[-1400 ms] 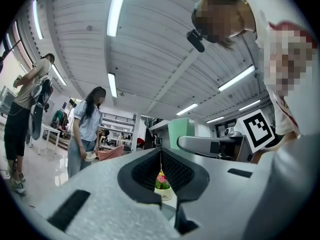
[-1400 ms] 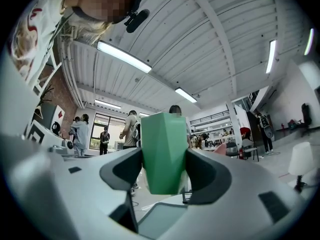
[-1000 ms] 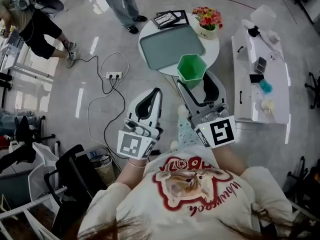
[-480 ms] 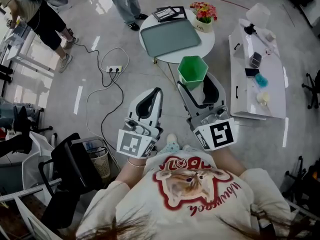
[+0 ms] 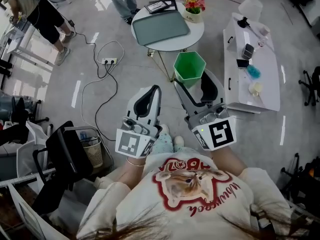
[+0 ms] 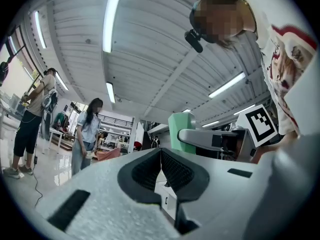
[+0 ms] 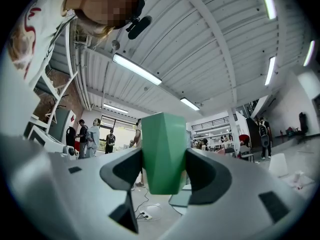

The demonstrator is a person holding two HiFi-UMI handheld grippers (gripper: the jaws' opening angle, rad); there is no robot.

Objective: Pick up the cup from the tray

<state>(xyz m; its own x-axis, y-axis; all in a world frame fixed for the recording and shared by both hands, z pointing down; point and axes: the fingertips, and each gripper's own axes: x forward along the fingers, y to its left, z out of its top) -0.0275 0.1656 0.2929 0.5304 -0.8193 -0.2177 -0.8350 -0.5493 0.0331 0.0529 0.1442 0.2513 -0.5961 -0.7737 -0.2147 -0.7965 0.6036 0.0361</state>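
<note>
- The green faceted cup (image 5: 189, 68) is clamped between the two jaws of the right gripper (image 5: 192, 80). In the right gripper view the pads press on opposite sides of the cup (image 7: 164, 151), which stands upright and fills the gap of that gripper (image 7: 164, 170).
- The cup is off the tray (image 5: 160, 27). It hangs in the air over the floor (image 5: 100, 109), well apart from the round counter (image 5: 196, 35) that carries the tray.
- The grey-green tray lies flat on that counter and looks bare. A pot of flowers (image 5: 193, 7) stands beside it at the far edge.
- The left gripper (image 5: 153, 92) holds nothing. In the left gripper view its jaws (image 6: 161, 158) are pressed together with nothing between them, and it sits beside the right one at the person's front.
- Judged from this, the pick-up itself is done: the cup is gripped, lifted and clear of the tray.
- The task sentence names no later step. All that seems left is to keep the hold firm and the cup level.
</note>
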